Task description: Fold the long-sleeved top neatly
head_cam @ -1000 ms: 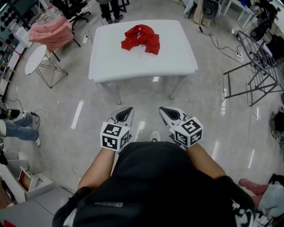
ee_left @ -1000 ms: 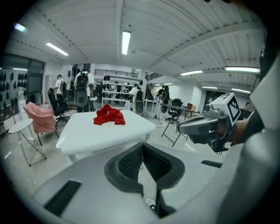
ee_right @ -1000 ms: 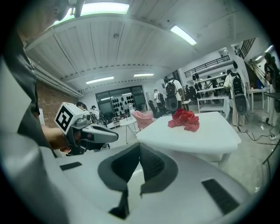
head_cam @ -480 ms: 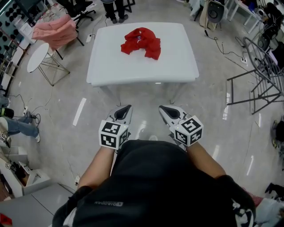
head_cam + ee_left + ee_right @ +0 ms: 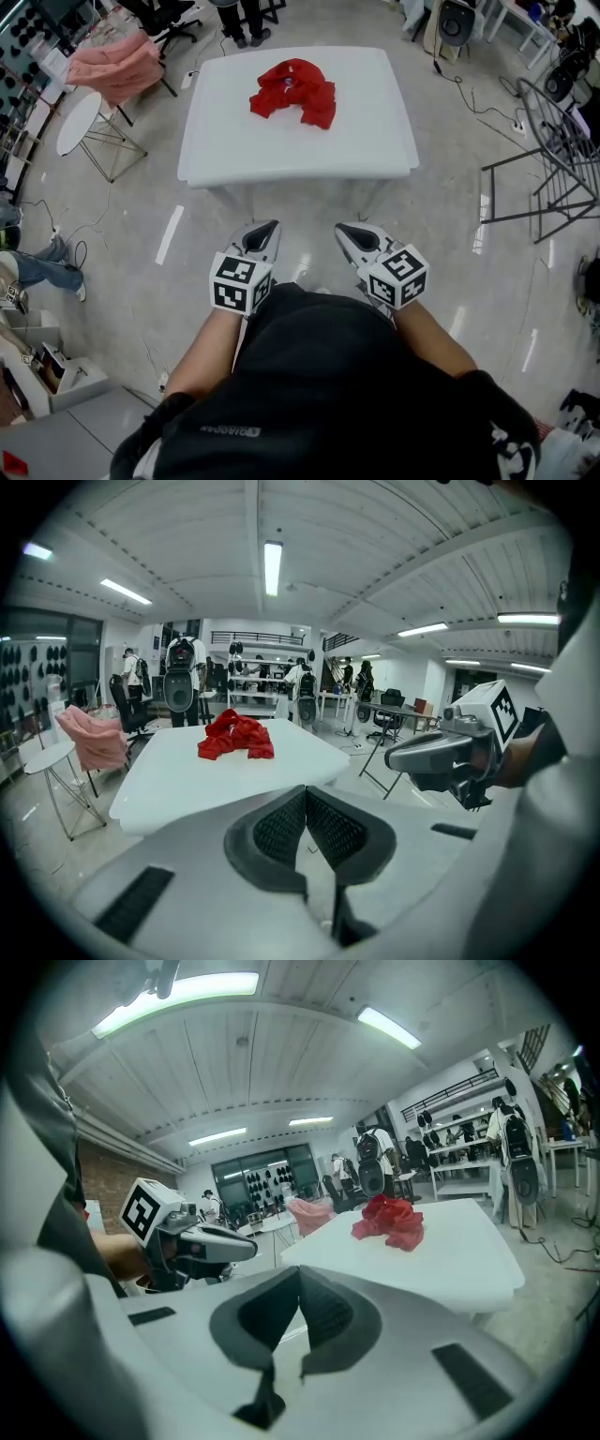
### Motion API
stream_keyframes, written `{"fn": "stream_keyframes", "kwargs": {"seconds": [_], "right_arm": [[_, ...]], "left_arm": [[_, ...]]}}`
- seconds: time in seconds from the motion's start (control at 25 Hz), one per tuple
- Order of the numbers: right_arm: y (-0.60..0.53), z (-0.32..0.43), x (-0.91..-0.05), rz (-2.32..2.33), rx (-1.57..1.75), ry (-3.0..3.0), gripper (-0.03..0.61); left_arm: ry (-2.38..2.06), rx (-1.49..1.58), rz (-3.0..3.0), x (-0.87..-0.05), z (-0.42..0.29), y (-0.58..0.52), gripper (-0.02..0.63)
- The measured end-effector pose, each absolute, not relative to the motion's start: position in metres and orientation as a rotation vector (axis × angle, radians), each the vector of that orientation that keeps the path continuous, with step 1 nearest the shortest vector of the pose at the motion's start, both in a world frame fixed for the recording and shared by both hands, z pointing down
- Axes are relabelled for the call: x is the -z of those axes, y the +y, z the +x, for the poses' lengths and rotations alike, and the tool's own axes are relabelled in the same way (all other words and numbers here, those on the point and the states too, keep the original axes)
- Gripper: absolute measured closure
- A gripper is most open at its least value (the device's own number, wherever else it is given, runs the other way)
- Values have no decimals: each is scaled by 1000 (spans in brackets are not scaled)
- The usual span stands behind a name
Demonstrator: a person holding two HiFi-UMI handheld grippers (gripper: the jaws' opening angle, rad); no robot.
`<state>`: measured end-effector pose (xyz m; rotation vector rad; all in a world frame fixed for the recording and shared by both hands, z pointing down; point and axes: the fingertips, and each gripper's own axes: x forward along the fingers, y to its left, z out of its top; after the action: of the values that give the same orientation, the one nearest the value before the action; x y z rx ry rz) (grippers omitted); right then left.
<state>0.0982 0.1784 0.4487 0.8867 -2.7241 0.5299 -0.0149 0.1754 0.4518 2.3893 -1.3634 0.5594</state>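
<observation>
Our left gripper [image 5: 267,229] and right gripper [image 5: 345,230] sit side by side mid-frame, jaws pressed together, empty. Both point up-frame toward the red top [image 5: 292,91].

Cloth top [image 5: 292,91]; smooth, seemingly matt table [image 5: 375,131]

The crumpled long-sleeved top [image 5: 292,92] is bright red against a plain white table [image 5: 375,141], and another garment [image 5: 114,67] is soft pink. The left gripper [image 5: 268,228] and right gripper [image 5: 345,229] are pale grey, each with a cube of black-and-white square markers and dark, cross-hatched pads [image 5: 281,829]. The person's shirt [image 5: 328,394] is black, and the floor [image 5: 122,272] is glossy grey.
</observation>
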Motion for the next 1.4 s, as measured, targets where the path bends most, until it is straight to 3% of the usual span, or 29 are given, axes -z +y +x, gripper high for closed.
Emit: {"fn": "stream_keyframes", "kwargs": {"seconds": [0.8, 1.4], "right_arm": [[130, 97, -470, 929, -603, -2679, 574], [-15, 52, -452, 999, -559, -2652, 574]], "left_arm": [[-1285, -586, 2388, -472, -13, 121, 611], [-1283, -567, 2394, -461, -71, -22, 611]]}}
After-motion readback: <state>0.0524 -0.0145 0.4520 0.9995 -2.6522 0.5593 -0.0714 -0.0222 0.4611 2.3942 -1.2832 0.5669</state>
